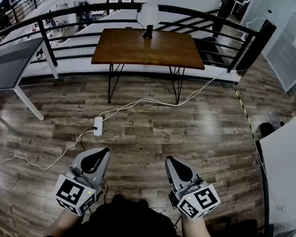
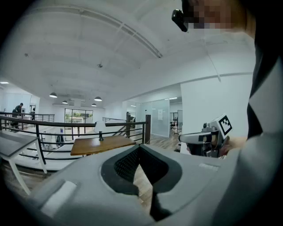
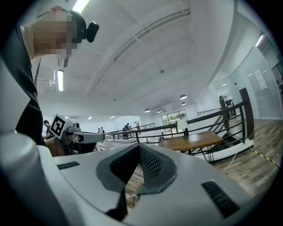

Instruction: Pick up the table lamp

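Not begun: the white-shaded table lamp (image 1: pixel 148 17) stands on the brown wooden desk (image 1: pixel 167 51) at twelve o'clock, well apart from the left claw (image 1: pixel 103 152) and right claw (image 1: pixel 171 162), both pressed together, empty.

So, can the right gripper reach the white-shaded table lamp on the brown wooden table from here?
Probably not yet: the right gripper is held near the body, the lamp stands at the table's far edge, across open wood floor. Nothing seems to block it.
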Motion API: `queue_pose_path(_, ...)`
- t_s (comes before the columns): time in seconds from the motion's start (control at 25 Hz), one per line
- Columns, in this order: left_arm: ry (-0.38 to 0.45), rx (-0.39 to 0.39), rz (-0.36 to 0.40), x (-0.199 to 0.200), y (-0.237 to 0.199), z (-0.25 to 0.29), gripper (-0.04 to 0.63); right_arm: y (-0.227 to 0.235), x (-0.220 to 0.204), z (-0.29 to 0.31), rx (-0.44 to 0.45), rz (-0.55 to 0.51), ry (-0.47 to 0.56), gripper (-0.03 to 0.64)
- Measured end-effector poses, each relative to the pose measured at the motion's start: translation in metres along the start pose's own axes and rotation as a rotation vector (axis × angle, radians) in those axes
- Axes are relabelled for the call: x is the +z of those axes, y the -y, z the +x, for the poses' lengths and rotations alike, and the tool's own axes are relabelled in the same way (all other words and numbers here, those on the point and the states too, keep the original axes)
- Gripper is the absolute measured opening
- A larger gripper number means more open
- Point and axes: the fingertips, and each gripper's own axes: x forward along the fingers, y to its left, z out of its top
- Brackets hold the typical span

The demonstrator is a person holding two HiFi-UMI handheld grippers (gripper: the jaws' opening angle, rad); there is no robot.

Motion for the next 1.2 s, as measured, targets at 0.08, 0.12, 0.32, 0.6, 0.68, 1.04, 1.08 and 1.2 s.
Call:
queue_pose_path(0.08, 0.0, -0.002, 0.003, 0.0, 0.004, 0.008, 0.005, 0.008, 0.004, 0.001, 0.007, -0.012, 0.005, 0.012)
queue_pose_path(0.12, -0.001, -0.002, 0.003, -0.001, 0.006, 0.012, 0.005, 0.011, 0.005, 0.0, 0.009, -0.017, 0.008, 0.012)
queue_pose_path(0.32, -0.012, 0.0, 0.0, -0.002, 0.014, 0.026, 0.005, 0.028, 0.004, -0.007, -0.001, -0.009, 0.006, 0.012)
queue_pose_path(0.6, -0.012, 0.001, 0.009, 0.002, 0.025, 0.055, 0.005, 0.05, 0.009, -0.023, 0.019, -0.026, 0.03, 0.012)
queue_pose_path(0.68, -0.005, 0.006, 0.015, 0.005, 0.025, 0.065, 0.005, 0.058, 0.007, -0.022, 0.029, -0.027, 0.023, 0.014)
queue_pose_path(1.04, 0.033, 0.062, 0.002, 0.0, -0.011, 0.105, 0.005, 0.101, -0.006, 0.001, 0.049, 0.017, 0.013, 0.014)
queue_pose_path(1.08, 0.035, 0.063, -0.001, -0.001, -0.017, 0.113, 0.005, 0.108, -0.007, 0.007, 0.045, 0.022, 0.014, 0.014)
queue_pose_path(1.2, 0.039, 0.063, -0.013, -0.003, -0.046, 0.145, 0.005, 0.132, -0.006, 0.037, 0.042, 0.034, 0.01, 0.014)
